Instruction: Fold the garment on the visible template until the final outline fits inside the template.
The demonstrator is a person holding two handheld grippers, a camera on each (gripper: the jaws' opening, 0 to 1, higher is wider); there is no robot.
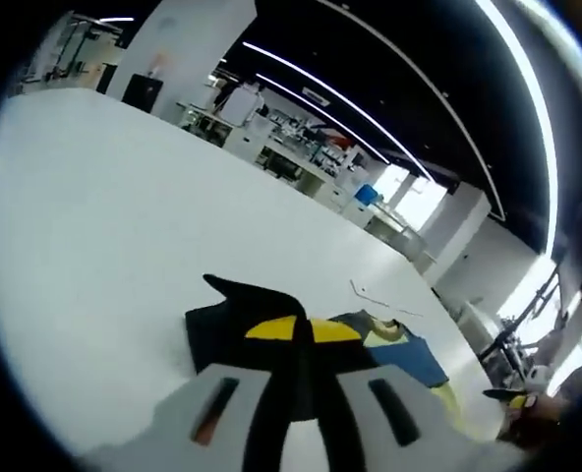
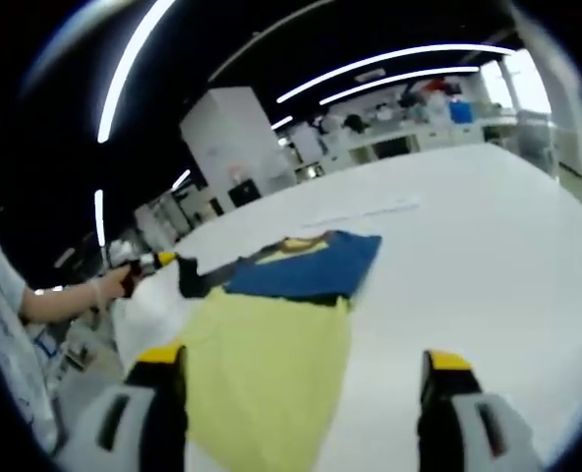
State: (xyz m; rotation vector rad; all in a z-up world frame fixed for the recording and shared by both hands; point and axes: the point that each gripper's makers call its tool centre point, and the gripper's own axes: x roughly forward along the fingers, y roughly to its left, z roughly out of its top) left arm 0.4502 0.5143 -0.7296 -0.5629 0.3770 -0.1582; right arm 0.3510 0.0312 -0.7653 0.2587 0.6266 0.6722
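Left tongs (image 1: 296, 393) pinch the garment's (image 1: 271, 339) black edge; right tongs (image 2: 301, 379) gape wide, holding nothing.

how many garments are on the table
1. The garment, in yellow, blue and black, lies spread on the white table. The left gripper is shut on its black edge; the open right gripper straddles the yellow end. Nothing suggests another hidden.

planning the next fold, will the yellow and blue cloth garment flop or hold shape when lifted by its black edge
Likely floppy: the yellow and blue cloth garment lies flat and creased on the white table. Probably light, since the left gripper lifts its black edge alone. The free part will likely sag.
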